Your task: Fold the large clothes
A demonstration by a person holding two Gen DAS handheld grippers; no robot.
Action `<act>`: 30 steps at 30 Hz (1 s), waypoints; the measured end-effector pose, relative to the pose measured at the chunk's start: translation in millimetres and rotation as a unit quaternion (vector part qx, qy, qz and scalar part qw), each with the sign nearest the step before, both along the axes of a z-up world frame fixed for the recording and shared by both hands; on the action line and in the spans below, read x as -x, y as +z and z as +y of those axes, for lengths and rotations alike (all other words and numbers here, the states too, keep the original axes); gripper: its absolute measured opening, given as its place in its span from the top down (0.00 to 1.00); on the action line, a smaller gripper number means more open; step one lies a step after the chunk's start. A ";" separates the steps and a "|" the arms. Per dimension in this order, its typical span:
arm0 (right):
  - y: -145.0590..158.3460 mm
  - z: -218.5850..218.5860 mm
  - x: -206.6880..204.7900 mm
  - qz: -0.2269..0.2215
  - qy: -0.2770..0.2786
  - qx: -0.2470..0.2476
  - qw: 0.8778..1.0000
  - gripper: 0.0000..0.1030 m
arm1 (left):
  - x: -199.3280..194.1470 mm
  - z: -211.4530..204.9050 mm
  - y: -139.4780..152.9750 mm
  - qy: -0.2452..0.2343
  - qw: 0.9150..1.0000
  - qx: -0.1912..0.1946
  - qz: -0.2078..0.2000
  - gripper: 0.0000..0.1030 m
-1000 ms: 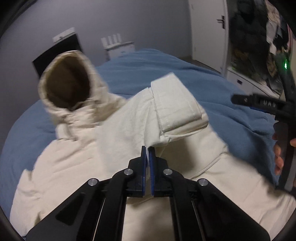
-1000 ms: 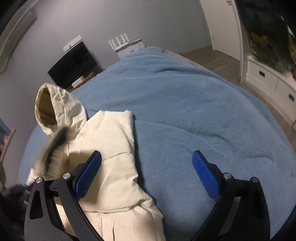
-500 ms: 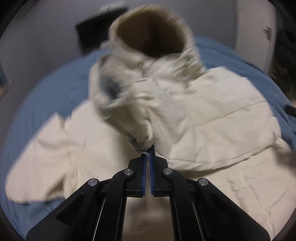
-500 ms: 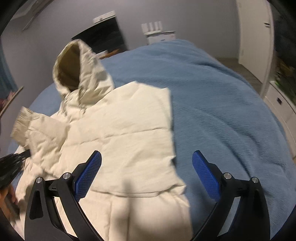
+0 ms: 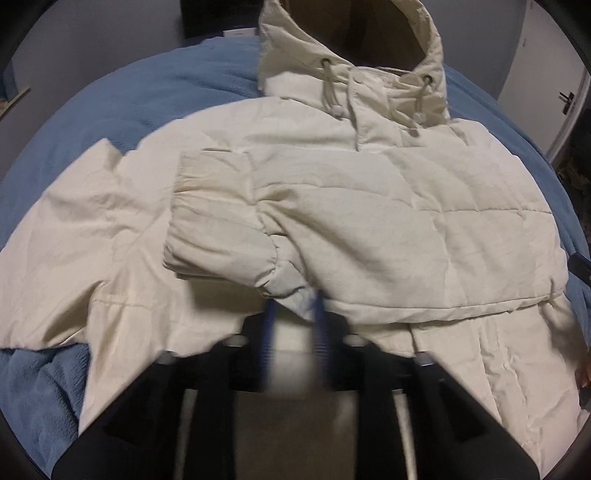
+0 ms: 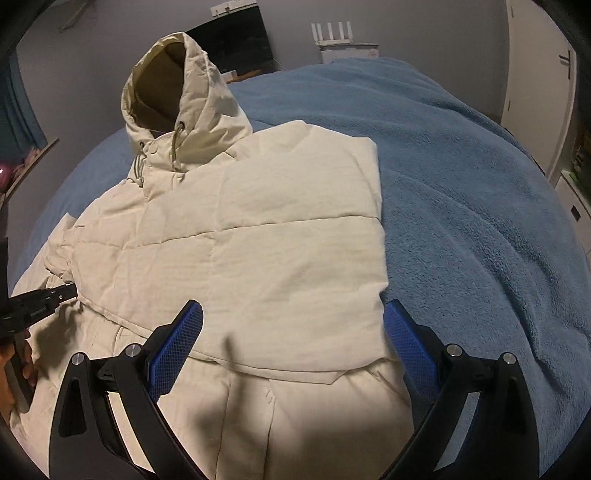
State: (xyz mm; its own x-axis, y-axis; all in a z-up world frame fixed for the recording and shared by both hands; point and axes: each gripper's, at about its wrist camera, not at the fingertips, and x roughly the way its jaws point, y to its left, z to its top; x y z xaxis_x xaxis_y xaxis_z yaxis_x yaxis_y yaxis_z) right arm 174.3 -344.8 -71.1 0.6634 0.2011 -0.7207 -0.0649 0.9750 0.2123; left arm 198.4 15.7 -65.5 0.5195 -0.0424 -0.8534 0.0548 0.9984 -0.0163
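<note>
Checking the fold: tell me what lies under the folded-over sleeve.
The sleeve lies across the cream jacket's front, its cuff on the chest. The zipper line beneath is covered; the blue blanket lies under everything.

A bedroom in a home. Shown by a wide bed [image 6: 461, 192] under a fleecy blue blanket [image 6: 480, 240], filling most of the view ahead of the right gripper [image 6: 291, 347]. Beyond the bed, against a plain grey wall [image 6: 295, 22]: a dark screen [image 6: 232, 40] and a white router [image 6: 345, 40] with upright antennas. Off to the right, a white door [image 6: 535, 74] with a dark handle, and white drawers [image 6: 576, 206].
</note>
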 end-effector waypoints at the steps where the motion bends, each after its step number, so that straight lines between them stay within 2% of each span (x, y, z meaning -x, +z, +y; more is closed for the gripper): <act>1: 0.5 1.4 0.2 -0.004 0.002 0.002 1.000 0.09 | 3.2 2.7 4.7 0.010 1.000 -0.004 -0.013 0.46; 2: 1.2 2.8 0.5 -0.008 0.002 0.003 1.000 0.09 | 5.2 5.3 9.2 0.015 1.000 0.001 -0.023 0.38; 5: 4.2 5.6 2.8 -0.020 0.004 0.007 1.000 0.09 | 9.5 14.5 22.1 0.025 0.998 0.029 -0.045 0.37; 7: 6.8 8.2 4.7 -0.029 0.004 0.012 1.000 0.09 | 9.7 14.5 26.5 0.025 0.997 0.030 -0.062 0.32; 9: 8.8 12.6 6.3 -0.037 0.006 0.019 0.999 0.09 | 8.8 8.1 27.0 0.012 0.997 0.024 -0.075 0.28; 13: 8.8 21.6 9.0 -0.045 0.013 0.034 0.998 0.09 | 6.8 -17.8 22.9 -0.027 0.995 -0.032 -0.090 0.28; 15: 7.3 25.2 9.6 -0.046 0.017 0.039 0.998 0.09 | 8.9 -24.8 22.5 -0.045 0.994 -0.034 -0.097 0.25; 18: -3.4 32.4 4.2 -0.025 0.020 0.059 0.998 0.09 | 4.7 -28.3 11.5 -0.055 0.995 -0.042 -0.073 0.22; 22: -22.9 33.2 -4.1 0.009 0.014 0.075 0.997 0.09 | -6.4 -13.8 -10.1 -0.037 0.999 -0.022 -0.019 0.22; 24: -29.4 32.0 -6.9 0.019 0.013 0.075 0.997 0.08 | -7.2 -11.1 -12.7 -0.035 0.999 -0.014 -0.013 0.22; 30: -36.7 34.6 -8.8 0.026 0.012 0.085 0.996 0.07 | 0.4 -14.0 -10.6 -0.044 0.999 -0.023 -0.016 0.19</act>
